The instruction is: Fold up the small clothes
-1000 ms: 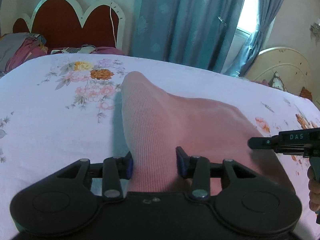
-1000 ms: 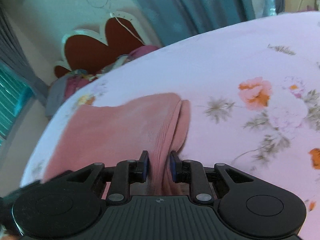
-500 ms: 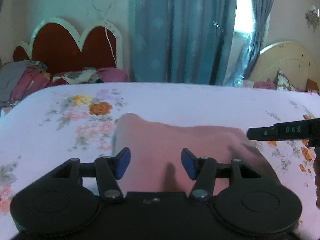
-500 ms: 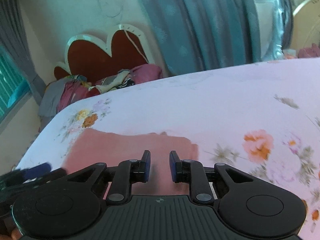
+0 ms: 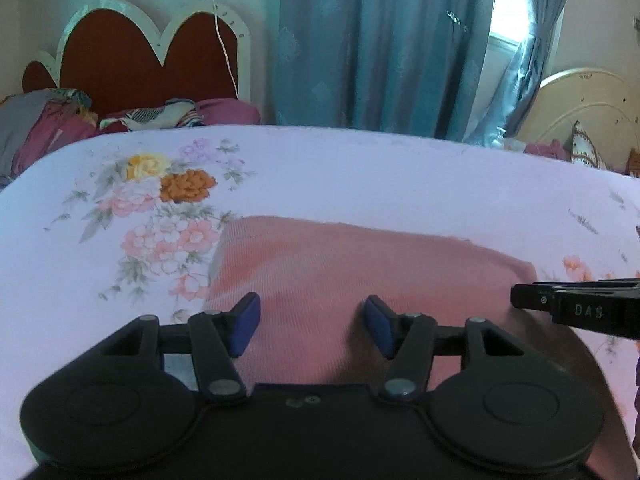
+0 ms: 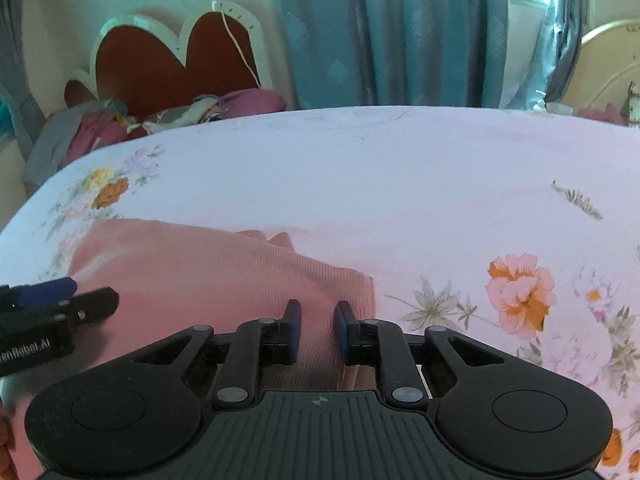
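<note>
Pink ribbed garment [image 5: 360, 276]: lies flat on the floral bedsheet [image 5: 360, 176], one fold laid; a second ago it hung draped and pinched in both tools. Now released, so this fold looks done and the next may follow.
Left gripper [image 5: 312, 322]: jaws spread wide above the cloth, pinching nothing.
Right gripper [image 6: 317, 330]: jaws narrow and closing, cloth seen behind the gap but not clamped; a moment ago they nipped the garment's edge.
Markings: "DAS" on the right tool's side; "…enRobot.AI" on the left tool, partly cut off.
</note>
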The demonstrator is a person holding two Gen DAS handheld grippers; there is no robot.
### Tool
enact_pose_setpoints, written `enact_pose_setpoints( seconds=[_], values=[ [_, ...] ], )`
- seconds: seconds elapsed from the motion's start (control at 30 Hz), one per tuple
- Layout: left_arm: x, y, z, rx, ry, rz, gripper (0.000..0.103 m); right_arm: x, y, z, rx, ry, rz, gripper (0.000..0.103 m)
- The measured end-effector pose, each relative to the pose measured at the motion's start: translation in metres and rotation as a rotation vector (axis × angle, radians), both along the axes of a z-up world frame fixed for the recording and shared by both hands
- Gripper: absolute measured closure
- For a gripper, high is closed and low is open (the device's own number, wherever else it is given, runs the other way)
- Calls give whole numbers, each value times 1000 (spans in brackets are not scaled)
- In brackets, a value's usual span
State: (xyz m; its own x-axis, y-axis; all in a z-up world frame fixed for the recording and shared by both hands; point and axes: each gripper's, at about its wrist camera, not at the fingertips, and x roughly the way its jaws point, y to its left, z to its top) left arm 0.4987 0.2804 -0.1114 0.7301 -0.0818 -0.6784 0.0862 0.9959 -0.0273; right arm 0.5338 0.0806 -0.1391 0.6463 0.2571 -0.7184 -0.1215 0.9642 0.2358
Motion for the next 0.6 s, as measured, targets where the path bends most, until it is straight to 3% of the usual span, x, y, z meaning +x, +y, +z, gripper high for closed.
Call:
enact_pose_setpoints(
  seconds=[0.1, 0.3, 0.47, 0.6],
  values=[
    [-24, 1, 14, 23, -41, -32, 44, -20, -12, 18, 66, -27, 8, 86],
    [-88, 2, 24, 86, -86, -89, 42, -87, -9, 39, 39, -87, 111, 86],
    [-130, 3, 15, 105, -61, -76, 41, -135, -6, 27, -32, -82, 136, 86],
    [-138, 0, 0, 105, -22, -68, 38, -146, -5, 3, -112, -37, 122, 85]
  ],
)
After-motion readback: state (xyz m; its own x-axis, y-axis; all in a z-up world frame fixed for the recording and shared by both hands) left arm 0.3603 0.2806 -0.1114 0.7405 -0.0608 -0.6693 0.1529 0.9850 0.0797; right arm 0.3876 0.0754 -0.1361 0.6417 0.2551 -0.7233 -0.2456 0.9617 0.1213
